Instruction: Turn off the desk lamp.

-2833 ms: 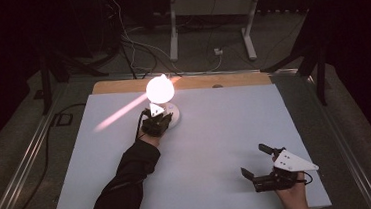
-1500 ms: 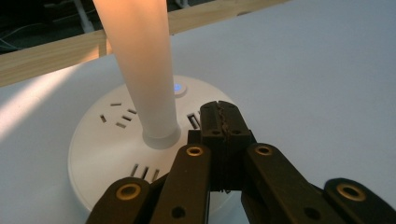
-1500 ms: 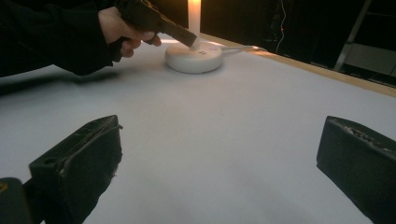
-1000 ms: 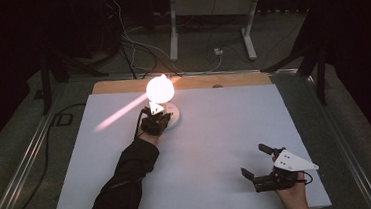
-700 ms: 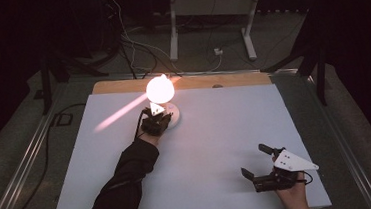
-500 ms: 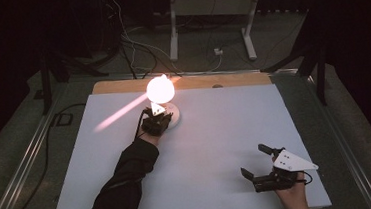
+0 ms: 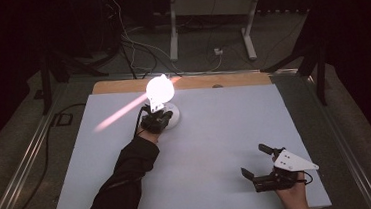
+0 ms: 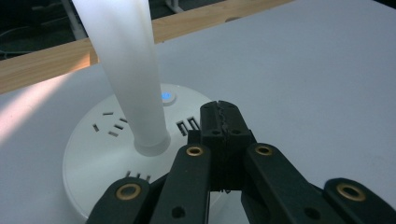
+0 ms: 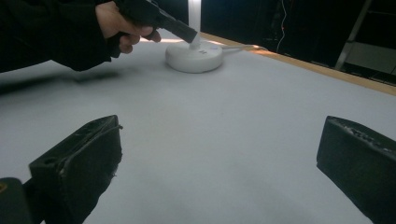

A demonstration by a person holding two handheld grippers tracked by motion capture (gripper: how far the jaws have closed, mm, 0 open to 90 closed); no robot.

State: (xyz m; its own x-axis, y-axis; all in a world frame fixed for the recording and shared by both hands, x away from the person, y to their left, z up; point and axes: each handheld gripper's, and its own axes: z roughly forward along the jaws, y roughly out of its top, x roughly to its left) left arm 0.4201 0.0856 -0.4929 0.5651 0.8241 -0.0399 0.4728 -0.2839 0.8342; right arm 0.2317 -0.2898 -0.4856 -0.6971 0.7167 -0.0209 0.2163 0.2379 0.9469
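A white desk lamp stands at the back of the white table, its head (image 7: 159, 88) glowing bright. Its round base (image 8: 116, 154) carries sockets and a small blue-lit button (image 8: 166, 96), and its white stem (image 8: 128, 70) rises from the middle. My left gripper (image 8: 223, 119) is shut with nothing in it, its tips over the base just right of the stem and near the button. My left gripper (image 7: 155, 121) sits at the lamp's foot in the high view. My right gripper (image 7: 256, 163) rests open near the front right, with bare table between its fingers (image 9: 88, 154).
A wooden strip (image 7: 221, 80) runs along the table's (image 7: 216, 132) far edge. Beyond it are cables and a white stand (image 7: 211, 12) on the dark floor. The lamp throws a bright streak (image 7: 119, 113) leftward across the table. A metal rail (image 7: 22, 162) lines the left side.
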